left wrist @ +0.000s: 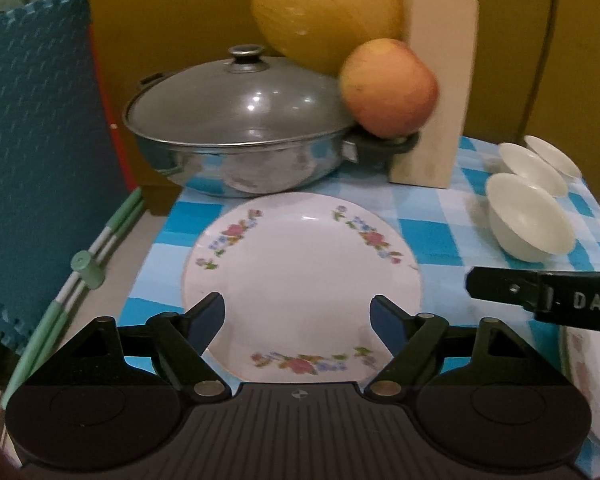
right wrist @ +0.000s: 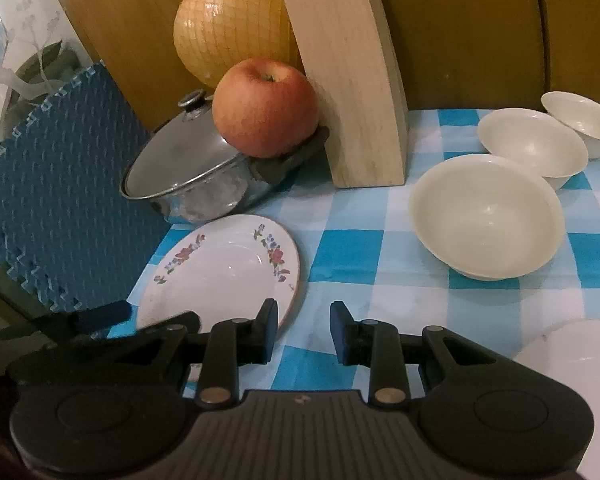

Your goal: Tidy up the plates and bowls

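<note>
A white plate with flower sprigs [left wrist: 300, 268] lies on the blue-checked cloth; it also shows in the right wrist view [right wrist: 220, 272]. My left gripper [left wrist: 298, 320] is open, its fingers just above the plate's near rim, holding nothing. My right gripper [right wrist: 304, 332] is open and empty over the cloth, right of the plate; part of it shows in the left wrist view [left wrist: 540, 296]. Three cream bowls sit at the right: the nearest [right wrist: 486, 216], a middle one [right wrist: 532, 146] and a far one [right wrist: 582, 120]. A second white plate [right wrist: 580, 364] lies at the near right.
A lidded steel pot [left wrist: 240, 132] stands behind the flowered plate. An apple [right wrist: 266, 108] rests on the pot's handle against a wooden knife block [right wrist: 348, 80], with a netted yellow pomelo [right wrist: 230, 24] behind. A blue foam mat [left wrist: 36, 140] stands at the left, off the table's edge.
</note>
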`<action>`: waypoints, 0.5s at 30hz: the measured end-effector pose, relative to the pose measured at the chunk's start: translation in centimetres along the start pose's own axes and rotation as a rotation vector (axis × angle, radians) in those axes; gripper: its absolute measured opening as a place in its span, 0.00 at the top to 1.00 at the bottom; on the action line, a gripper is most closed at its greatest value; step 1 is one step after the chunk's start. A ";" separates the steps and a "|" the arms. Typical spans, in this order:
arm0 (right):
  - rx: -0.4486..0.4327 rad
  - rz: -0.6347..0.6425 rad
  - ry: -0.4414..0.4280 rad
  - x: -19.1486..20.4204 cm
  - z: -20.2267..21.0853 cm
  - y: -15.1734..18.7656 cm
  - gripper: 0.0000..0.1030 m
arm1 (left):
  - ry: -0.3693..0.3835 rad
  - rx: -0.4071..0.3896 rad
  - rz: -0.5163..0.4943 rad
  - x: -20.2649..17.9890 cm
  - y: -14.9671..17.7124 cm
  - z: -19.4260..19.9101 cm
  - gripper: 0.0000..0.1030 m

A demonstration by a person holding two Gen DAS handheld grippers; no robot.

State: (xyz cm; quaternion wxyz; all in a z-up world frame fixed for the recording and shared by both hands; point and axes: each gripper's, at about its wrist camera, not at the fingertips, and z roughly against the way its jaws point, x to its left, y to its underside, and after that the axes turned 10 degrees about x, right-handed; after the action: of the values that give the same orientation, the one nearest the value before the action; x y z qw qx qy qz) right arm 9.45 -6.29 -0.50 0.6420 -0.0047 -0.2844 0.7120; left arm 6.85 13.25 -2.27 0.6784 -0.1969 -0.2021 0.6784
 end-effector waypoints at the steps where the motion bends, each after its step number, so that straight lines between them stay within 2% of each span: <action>1: 0.004 0.000 0.000 0.0 -0.3 -0.1 0.76 | -0.010 0.001 0.007 0.3 -0.1 -0.2 0.17; 11: 0.038 -0.012 -0.004 0.5 -3.0 -1.4 0.75 | -0.049 0.050 0.129 4.0 -1.8 -2.7 0.17; 15: 0.051 -0.034 -0.014 0.2 -4.1 -1.9 0.75 | -0.065 0.061 0.133 4.5 -2.0 -3.5 0.17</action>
State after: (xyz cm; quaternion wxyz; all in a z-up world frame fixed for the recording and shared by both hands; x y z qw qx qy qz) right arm 12.68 -4.47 -3.14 0.6521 0.0213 -0.2708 0.7078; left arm 10.45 17.79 -4.10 0.6305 -0.1669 -0.1896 0.7339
